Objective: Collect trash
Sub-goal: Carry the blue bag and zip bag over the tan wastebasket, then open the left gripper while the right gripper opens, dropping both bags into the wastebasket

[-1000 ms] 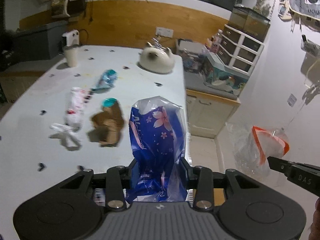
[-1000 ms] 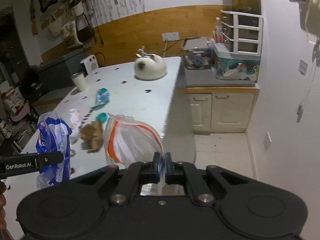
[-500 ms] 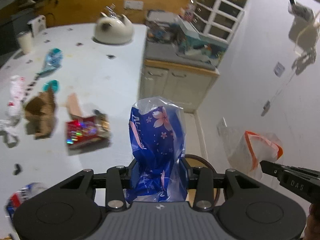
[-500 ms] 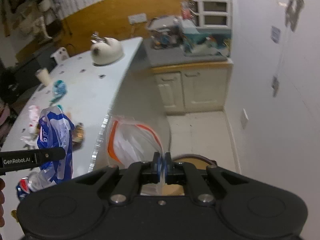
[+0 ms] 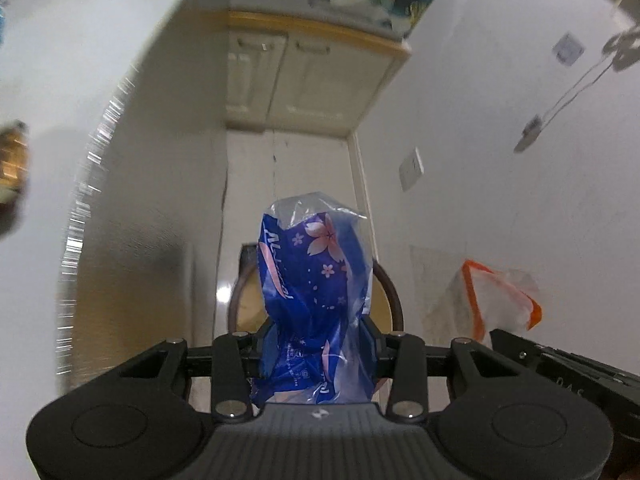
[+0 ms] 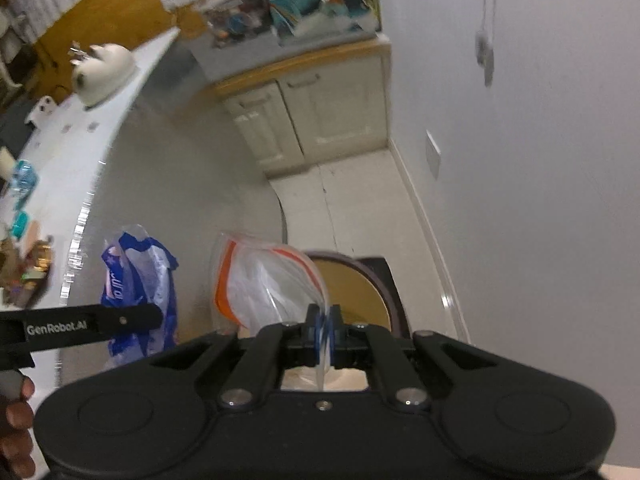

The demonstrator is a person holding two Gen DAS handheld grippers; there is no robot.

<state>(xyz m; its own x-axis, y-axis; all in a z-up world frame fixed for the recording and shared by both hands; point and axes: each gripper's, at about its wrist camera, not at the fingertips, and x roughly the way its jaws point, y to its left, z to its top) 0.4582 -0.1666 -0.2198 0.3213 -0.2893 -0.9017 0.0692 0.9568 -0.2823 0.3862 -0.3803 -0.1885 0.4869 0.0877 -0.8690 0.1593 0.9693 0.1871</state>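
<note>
My left gripper [image 5: 318, 330] is shut on a blue plastic wrapper with pink blossoms [image 5: 314, 280], which stands up between its jaws. My right gripper [image 6: 323, 322] is shut on a clear zip bag with an orange strip [image 6: 264, 280]. Both point steeply down at a round bin with a dark rim and tan inside [image 6: 360, 280] on the floor; the blue wrapper hides most of the bin [image 5: 390, 296] in the left wrist view. The zip bag [image 5: 500, 300] hangs to the right there. In the right wrist view the blue wrapper [image 6: 136, 280] and left gripper sit at the left.
The white table's edge [image 6: 84, 216] curves along the left, with more litter [image 6: 28, 268] and a white teapot-like pot [image 6: 102, 70] on it. A cream cabinet [image 6: 316, 112] stands at the back, a white wall [image 6: 520, 200] on the right. Pale floor tiles [image 5: 288, 168] lie between them.
Both grippers have swung away from the table top, sunk and tipped downward over the floor; the bin has come into view beneath them. Each keeps its hold on its bag.
</note>
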